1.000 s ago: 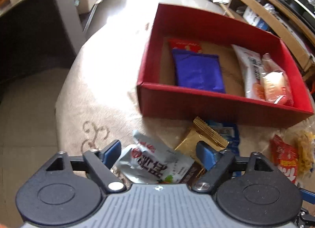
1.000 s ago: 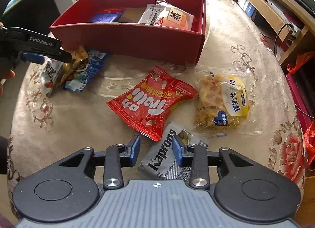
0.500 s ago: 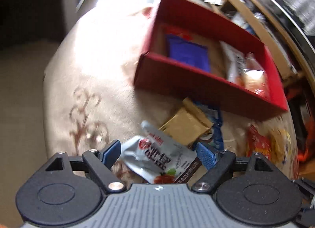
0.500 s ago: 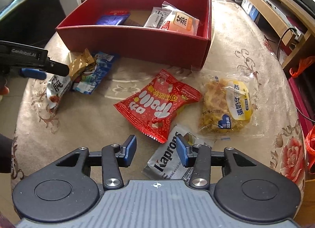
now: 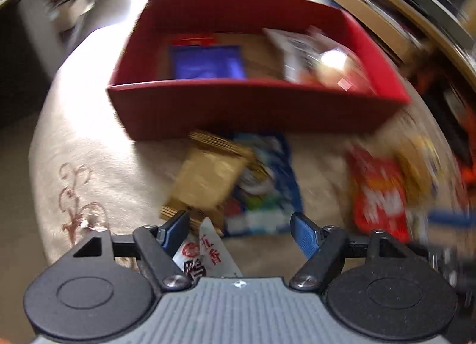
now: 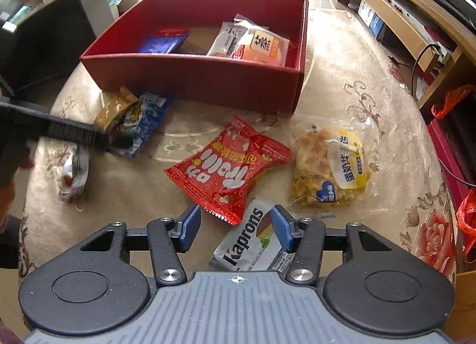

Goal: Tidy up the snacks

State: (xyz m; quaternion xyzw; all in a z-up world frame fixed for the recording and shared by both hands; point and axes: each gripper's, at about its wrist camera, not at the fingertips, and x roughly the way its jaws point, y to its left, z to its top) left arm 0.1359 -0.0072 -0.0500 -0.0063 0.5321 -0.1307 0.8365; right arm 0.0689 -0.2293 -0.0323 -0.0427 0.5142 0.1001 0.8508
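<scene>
Snacks are seen partly in a red box and partly loose on a beige patterned tablecloth. Inside the box lie a blue packet, a white packet and a clear bag with an orange label. In front of the box, a gold packet is laid partly over a blue-and-white packet. Further right, a red bag and a clear bag of yellow waffles are spread near each other, and a silver Kaprons packet lies just below them. The right gripper is held over the Kaprons packet with its jaws apart, having just been opening; the packet's upper edge shows between the blue pads, and whether a pad touches it cannot be told. The left gripper is also seen with jaws apart, having just been closing; a white packet with red print shows against its left pad, while the other pad stands clear of it. The left view is blurred. In the right view the white packet lies at the table's left edge, beneath the left gripper's dark body.
</scene>
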